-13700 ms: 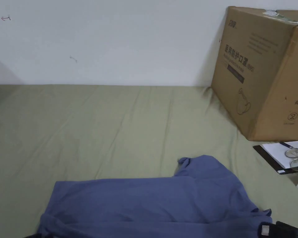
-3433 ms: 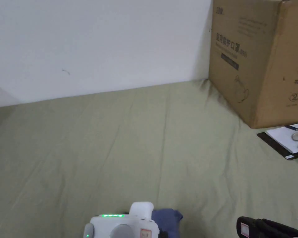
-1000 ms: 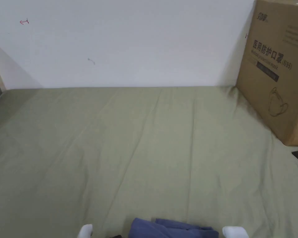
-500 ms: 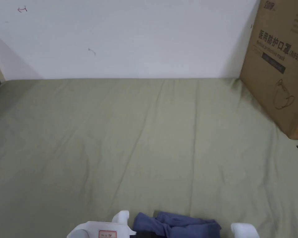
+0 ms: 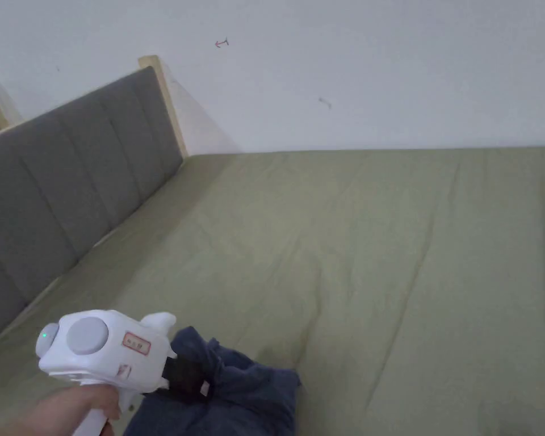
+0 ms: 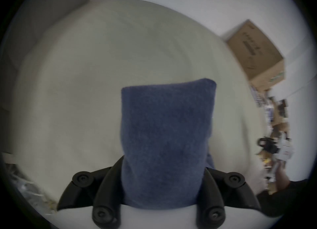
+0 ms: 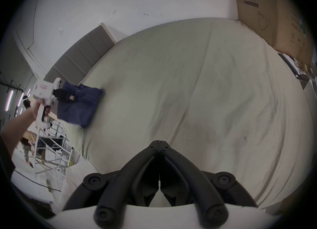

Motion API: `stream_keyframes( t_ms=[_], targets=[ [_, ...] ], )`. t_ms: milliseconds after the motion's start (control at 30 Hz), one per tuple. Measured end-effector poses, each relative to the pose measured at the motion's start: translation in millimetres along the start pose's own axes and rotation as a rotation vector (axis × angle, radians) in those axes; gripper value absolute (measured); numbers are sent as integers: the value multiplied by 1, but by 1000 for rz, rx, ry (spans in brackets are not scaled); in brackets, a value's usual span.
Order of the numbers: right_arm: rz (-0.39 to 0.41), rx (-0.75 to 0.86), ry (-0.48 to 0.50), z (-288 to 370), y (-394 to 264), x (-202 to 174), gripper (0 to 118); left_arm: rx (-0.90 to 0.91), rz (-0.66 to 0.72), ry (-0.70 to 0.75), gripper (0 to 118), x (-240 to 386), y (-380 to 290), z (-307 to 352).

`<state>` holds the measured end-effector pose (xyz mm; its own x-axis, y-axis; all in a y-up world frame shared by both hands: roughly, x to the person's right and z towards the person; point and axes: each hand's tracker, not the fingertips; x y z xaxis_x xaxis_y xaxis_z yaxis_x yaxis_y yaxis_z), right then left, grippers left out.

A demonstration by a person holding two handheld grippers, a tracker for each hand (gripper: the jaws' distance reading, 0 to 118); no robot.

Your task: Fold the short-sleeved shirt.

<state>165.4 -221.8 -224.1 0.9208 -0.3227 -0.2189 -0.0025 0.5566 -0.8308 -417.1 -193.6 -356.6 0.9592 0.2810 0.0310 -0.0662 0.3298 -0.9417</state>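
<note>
The blue short-sleeved shirt is a thick folded bundle, clamped in my left gripper low at the left over the green sheet. In the left gripper view the shirt stands up between the two black jaws and hides their tips. From the right gripper view I see the left gripper far off at the left, held by a hand, with the shirt hanging from it near the bed's left edge. My right gripper is shut with nothing in it, above the bare sheet.
The green sheeted bed stretches to the white wall. A grey padded headboard runs along the left. A big cardboard box and a clipboard sit at the far right. A metal rack stands beside the bed.
The head camera has swung left. My left gripper has carried the folded shirt leftward and higher into view. The right gripper, beside the shirt half a second ago, has come away from it.
</note>
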Motion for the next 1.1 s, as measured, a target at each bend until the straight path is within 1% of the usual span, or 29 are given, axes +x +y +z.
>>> stream_keyframes(
  t_ms=[67,100,133,167,200,233,267,300,333,467,533,567,600,633,667,700,733,767,800,867,900,967,1033,1100],
  targets=[
    [24,-12,-17,-6,2,-8,0,1,-28,197,19,-32,12,12],
    [28,-18,-20,-9,3,-10,0,-4,-50,311,21,-41,16,14],
    [32,-27,-23,-13,4,-12,0,-5,-89,465,29,-47,19,13],
    [32,-35,-28,-16,6,-14,0,-39,-190,662,39,-52,20,8],
    [30,-40,-33,-18,7,-15,0,-63,-223,795,51,-60,21,4],
    [25,-44,-40,-20,8,-16,0,-100,-235,885,71,-68,21,0],
    [21,-44,-42,-21,10,-17,0,-130,-216,927,85,-77,21,-1],
    [17,-42,-41,-21,11,-17,0,-131,-186,920,98,-87,21,2],
    [14,-37,-37,-20,13,-18,0,-117,-146,917,105,-93,21,6],
    [31,-3,-48,-11,17,-19,0,49,75,796,106,-105,16,37],
    [35,21,-50,-4,19,-18,0,154,165,691,105,-93,6,48],
    [33,37,-47,1,19,-18,0,204,210,587,104,-78,-2,54],
    [28,55,-40,5,19,-17,0,261,208,465,98,-61,-12,55],
    [21,73,-31,10,20,-16,0,329,208,344,78,-37,-25,54],
    [14,92,-23,15,20,-15,0,405,196,241,46,-8,-42,52],
    [10,116,-14,20,20,-15,0,450,175,188,10,18,-54,49],
    [12,140,-8,27,20,-15,0,463,146,141,0,53,-68,43],
    [16,161,-1,35,21,-16,0,491,119,113,0,87,-85,40],
    [17,175,12,42,21,-16,0,517,107,53,0,114,-99,39],
    [7,202,83,64,23,-18,0,582,75,-80,0,177,-132,37],
    [-2,216,98,74,24,-19,0,606,50,-108,0,198,-144,39],
    [-18,286,97,104,24,-22,0,702,9,-93,0,248,-166,49],
    [-8,384,82,136,22,-25,0,778,-39,-133,0,280,-177,63],
    [53,530,43,170,20,-30,0,885,-100,-97,0,309,-182,81]
  ],
)
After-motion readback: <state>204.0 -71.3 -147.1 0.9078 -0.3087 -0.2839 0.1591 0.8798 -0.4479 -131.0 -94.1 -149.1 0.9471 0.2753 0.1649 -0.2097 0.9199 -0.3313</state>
